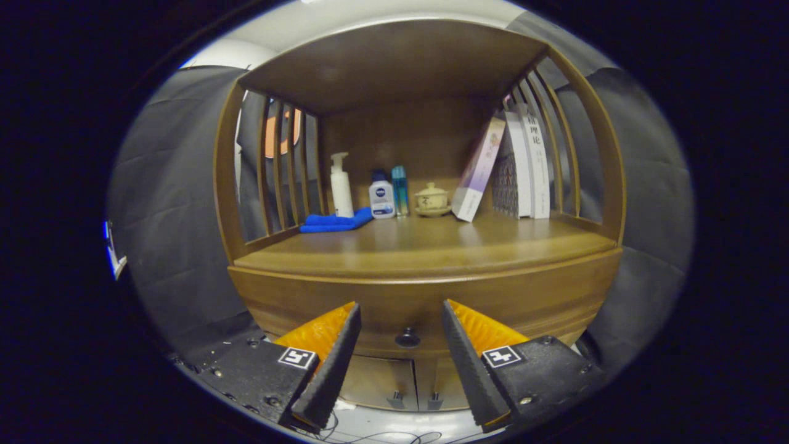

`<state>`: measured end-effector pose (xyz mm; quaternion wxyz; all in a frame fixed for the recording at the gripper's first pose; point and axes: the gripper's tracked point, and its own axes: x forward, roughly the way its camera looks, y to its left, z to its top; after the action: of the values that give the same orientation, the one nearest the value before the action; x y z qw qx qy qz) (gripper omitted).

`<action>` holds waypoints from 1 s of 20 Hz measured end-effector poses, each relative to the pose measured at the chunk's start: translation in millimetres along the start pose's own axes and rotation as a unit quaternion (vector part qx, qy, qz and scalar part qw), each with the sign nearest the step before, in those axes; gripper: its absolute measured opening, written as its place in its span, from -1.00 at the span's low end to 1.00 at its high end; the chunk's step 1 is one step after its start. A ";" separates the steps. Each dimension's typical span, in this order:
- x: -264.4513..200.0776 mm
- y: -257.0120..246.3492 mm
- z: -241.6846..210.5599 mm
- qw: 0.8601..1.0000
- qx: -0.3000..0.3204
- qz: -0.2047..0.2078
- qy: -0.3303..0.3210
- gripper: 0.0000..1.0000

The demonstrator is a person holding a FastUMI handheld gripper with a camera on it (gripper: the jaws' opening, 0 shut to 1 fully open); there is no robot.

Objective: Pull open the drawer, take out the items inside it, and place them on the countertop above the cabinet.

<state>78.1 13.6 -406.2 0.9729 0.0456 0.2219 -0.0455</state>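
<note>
Two ridged, wedge-shaped jaws point(399, 320) stand apart, gripping nothing; between them sits the round dark knob point(407, 337) of the closed drawer point(425, 302), a curved front of smooth brown wood; its contents are hidden; above, the tabletop point(431, 246) bears a folded blue cloth point(336, 222), bottles and leaning books point(521, 166).

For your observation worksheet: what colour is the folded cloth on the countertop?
Blue; the cloth shows best in the gripper view.
</note>
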 end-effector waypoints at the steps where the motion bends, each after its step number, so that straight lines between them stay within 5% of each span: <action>1: 3.6 -0.6 -5.6 1.000 0.000 -0.003 0.004 0.65; 10: 25.0 -3.3 -36.9 0.999 -0.010 -0.024 0.027 0.23; 16: 37.3 -5.0 -43.3 0.998 -0.025 -0.057 0.030 -0.28; 20: 36.8 -6.2 -42.7 0.996 -0.040 -0.073 0.017 -0.39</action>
<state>92.1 9.6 -461.0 0.9643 -0.0091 0.2425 -0.1062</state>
